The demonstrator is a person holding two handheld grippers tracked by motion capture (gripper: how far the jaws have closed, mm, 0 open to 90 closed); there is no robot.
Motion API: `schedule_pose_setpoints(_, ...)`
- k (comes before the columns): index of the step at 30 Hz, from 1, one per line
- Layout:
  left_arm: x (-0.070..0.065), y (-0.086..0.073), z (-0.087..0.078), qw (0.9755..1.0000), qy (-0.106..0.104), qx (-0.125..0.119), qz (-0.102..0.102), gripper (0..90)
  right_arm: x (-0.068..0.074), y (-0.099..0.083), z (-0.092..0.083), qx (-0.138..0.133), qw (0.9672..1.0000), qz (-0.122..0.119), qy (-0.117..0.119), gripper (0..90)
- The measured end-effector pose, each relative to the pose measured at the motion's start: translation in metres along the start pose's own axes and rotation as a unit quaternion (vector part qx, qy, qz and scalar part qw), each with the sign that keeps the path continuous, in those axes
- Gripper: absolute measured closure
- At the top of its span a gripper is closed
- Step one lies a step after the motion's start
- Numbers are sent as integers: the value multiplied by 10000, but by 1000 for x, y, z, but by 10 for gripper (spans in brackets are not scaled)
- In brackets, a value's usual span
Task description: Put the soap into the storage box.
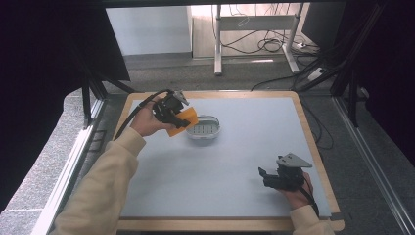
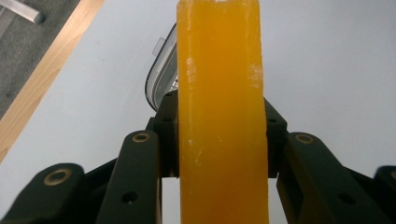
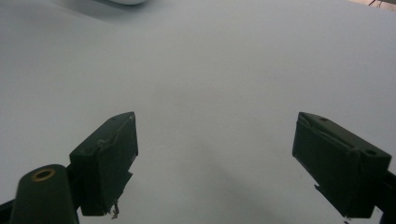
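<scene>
The table (image 1: 235,156) is lit evenly from above, and only faint shadows are cast. Dark surrounds are seen at the sides. The orange block (image 2: 222,116) is rendered slightly soft up close.

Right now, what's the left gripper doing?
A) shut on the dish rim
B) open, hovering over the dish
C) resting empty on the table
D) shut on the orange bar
D: in the left gripper view the orange bar runs up between the two black jaws, both pressed against its sides; the high view shows the left gripper holding it beside the white dish.
</scene>
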State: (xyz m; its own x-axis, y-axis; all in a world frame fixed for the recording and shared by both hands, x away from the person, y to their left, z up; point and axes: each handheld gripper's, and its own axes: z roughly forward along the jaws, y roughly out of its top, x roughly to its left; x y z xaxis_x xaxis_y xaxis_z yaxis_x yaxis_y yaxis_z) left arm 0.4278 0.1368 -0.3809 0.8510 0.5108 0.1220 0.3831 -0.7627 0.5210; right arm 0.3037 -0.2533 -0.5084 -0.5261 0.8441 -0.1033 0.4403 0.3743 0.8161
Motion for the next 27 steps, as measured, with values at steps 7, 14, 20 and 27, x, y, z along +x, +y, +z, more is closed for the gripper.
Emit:
schedule_pose_setpoints(7,1,6,9,9999,-85,40,105,617,0,0,-1,-20,10000,-3,12,147)
schedule_pose_setpoints(14,5,11,18,9999,-92,78,56,617,-1,0,-1,-27,10000,-3,17,146)
schedule_pose_setpoints(20,9,15,25,9996,-248,72,95,618,-1,0,-1,-42,10000,10,7,146)
schedule_pose_setpoints(27,12,20,35,9992,-325,111,220,618,-1,-1,-1,-22,10000,6,11,147)
